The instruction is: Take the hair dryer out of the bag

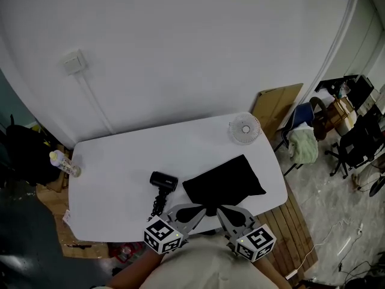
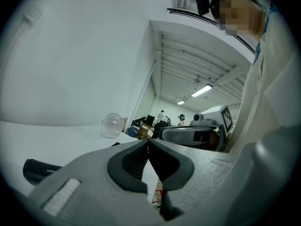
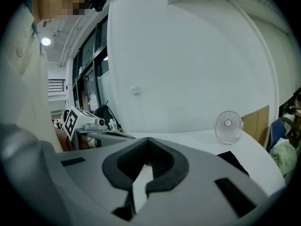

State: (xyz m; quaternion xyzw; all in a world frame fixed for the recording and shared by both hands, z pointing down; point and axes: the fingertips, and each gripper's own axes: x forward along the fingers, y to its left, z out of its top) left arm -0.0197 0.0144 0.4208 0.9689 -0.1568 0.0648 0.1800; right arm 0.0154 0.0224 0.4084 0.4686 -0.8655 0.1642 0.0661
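The hair dryer (image 1: 162,181) lies on the white worktop (image 1: 120,155), already out of the bag (image 1: 224,184) and just to its left, with a narrow strip of bare surface between them. Its dark cord (image 1: 157,205) is bunched on the near side, running toward the person.

The dryer is a small, black, hard-shelled thing with a short round barrel. In the left tool's view the barrel (image 2: 40,169) shows as a smooth, dull cylinder. I judge it stiff, fairly light and a little slippery on the curved shell. The surest hold would be across the barrel or on the handle, where the jaws can bear on opposite sides. The cord is limp, would drag behind, and is no place to lift from.

The bag is black cloth lying flat and slack, with a skewed four-cornered outline and no bulge, so it looks empty. It would fold and slide under any push rather than resist.

The left tool (image 1: 202,208) and the right tool (image 1: 218,210) hang over the near edge of the worktop, tips close to each other by the bag's near edge. Each has its jaws pressed together with nothing between them, which is clear in both tool views (image 2: 148,147) (image 3: 147,142).

At the far right corner stands a small round white fan (image 1: 245,128) with a wire grille. A pale bottle (image 1: 64,163) lies near the left edge.
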